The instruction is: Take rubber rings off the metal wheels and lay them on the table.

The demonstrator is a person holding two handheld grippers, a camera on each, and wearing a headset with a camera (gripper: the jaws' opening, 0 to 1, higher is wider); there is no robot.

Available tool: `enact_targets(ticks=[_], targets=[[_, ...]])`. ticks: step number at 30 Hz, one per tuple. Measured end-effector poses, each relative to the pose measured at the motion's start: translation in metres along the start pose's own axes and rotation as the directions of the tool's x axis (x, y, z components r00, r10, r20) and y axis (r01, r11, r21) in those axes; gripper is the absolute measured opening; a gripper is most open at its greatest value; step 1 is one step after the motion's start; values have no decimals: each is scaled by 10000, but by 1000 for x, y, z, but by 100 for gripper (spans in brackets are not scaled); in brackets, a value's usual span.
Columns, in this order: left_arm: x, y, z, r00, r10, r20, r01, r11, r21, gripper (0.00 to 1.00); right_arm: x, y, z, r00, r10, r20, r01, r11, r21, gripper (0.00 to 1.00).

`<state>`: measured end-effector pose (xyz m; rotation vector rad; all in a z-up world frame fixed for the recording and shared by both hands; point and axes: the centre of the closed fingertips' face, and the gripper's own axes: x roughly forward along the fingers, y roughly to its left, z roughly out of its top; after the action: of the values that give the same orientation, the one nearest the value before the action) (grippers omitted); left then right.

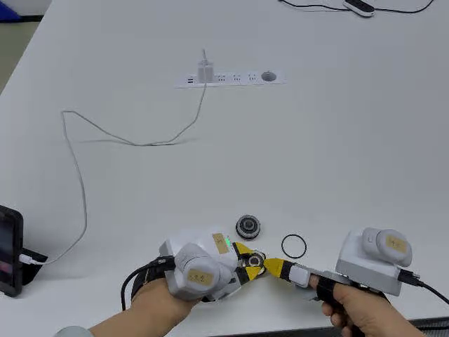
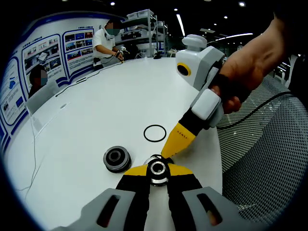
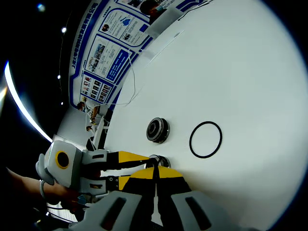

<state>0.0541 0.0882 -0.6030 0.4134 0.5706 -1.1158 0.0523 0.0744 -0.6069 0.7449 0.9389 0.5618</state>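
My left gripper (image 1: 247, 261) (image 2: 158, 168) is shut on a small metal wheel (image 1: 253, 261) (image 2: 158, 170) (image 3: 160, 160), held just above the white table (image 1: 295, 161). From the right, my right gripper (image 1: 270, 267) (image 3: 155, 169) (image 2: 167, 153) has its yellow jaws pressed together at that wheel's rim, apparently pinching its black rubber ring. A second wheel (image 1: 248, 226) (image 2: 117, 159) (image 3: 158, 130) with its black ring on lies flat just beyond. A loose rubber ring (image 1: 294, 246) (image 2: 155, 133) (image 3: 206, 139) lies on the table to its right.
A white power strip (image 1: 238, 78) with a plugged charger (image 1: 204, 70) sits far back, and its cable (image 1: 77, 175) trails left to a phone (image 1: 8, 249) at the left edge. The table's front edge runs just under my hands. A mesh chair (image 2: 269, 159) stands beside the table.
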Motion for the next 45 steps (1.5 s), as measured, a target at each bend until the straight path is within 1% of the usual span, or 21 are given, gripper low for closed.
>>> enact_targets(ticks=[11, 22, 29, 38, 45], targets=[[0, 0, 0, 10000, -17, -9, 17, 10000, 25, 13, 2, 10, 1, 9995, 314, 10, -314, 9995, -22, 2], [0, 0, 1, 10000, -37, -5, 37, 10000, 51, 13, 0, 14, 2, 9990, 437, 4, -437, 9990, -34, 2], [0, 1, 1, 10000, -22, -5, 22, 10000, 52, 13, -2, 18, 0, 9979, 643, 16, -643, 9979, 73, 2], [1, 1, 1, 10000, -30, -23, 30, 10000, 62, 14, -2, 14, 2, 9987, 474, 182, -478, 9986, 227, 2], [-1, 0, 4, 9999, -91, 142, 89, 9998, 168, 14, -2, 12, 2, 9991, 360, 211, -364, 9992, 180, 2]])
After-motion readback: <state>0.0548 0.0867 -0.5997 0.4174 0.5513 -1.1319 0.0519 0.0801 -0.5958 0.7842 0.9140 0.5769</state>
